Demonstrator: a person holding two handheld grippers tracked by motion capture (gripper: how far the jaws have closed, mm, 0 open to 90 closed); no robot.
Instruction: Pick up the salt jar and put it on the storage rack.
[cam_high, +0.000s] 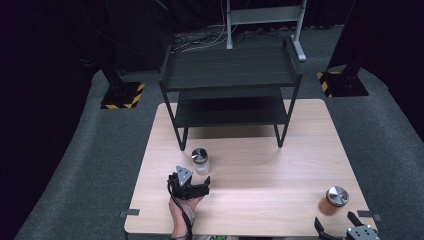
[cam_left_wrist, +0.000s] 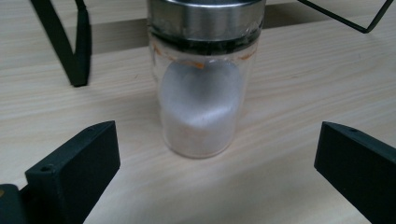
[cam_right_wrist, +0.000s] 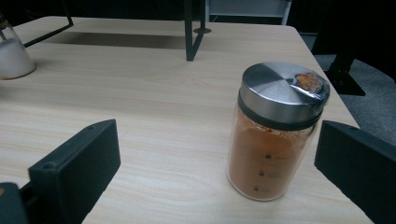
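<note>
The left claw (cam_high: 200, 181) is released, jaws wide, just short of the clear glass jar of white powder with a steel lid (cam_left_wrist: 203, 79) on the pale wooden table (cam_high: 260, 170) — push forward and level, centred, before closing. The right claw (cam_right_wrist: 217, 172) is also released, beside the orange-spice jar (cam_right_wrist: 275, 133) near the table's right front corner, hand low.
</note>
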